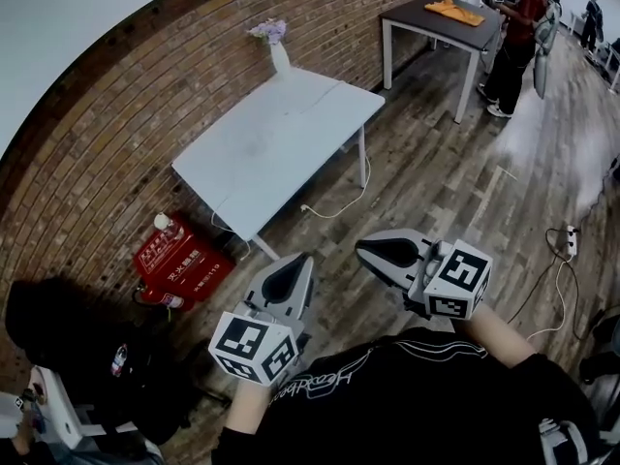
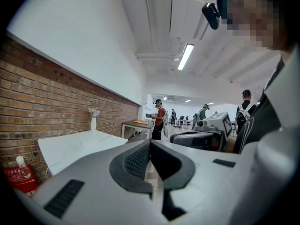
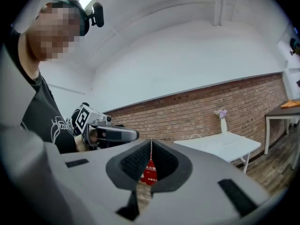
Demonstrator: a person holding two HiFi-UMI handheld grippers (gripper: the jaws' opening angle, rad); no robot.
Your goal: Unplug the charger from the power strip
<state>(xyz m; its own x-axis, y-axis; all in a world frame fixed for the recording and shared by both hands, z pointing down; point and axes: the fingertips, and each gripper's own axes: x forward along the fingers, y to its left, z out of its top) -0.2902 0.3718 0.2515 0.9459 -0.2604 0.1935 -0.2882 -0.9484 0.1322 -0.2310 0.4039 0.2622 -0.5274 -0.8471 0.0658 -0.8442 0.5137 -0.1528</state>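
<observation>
A white power strip (image 1: pixel 572 241) lies on the wood floor at the far right of the head view, with dark and white cables (image 1: pixel 559 294) running from it; the charger itself is too small to make out. My left gripper (image 1: pixel 302 260) and right gripper (image 1: pixel 363 248) are held side by side in front of my chest, far from the strip. Both are shut with nothing between the jaws. In the left gripper view the left gripper (image 2: pixel 150 142) points along the room. In the right gripper view the right gripper (image 3: pixel 151 140) points at the brick wall.
A white table (image 1: pixel 276 134) with a flower vase (image 1: pixel 279 54) stands against the brick wall, and a white cable (image 1: pixel 339 206) hangs from it to the floor. A red fire-extinguisher box (image 1: pixel 179 260) sits left. A dark table (image 1: pixel 436 17) and a person (image 1: pixel 513 37) stand farther back.
</observation>
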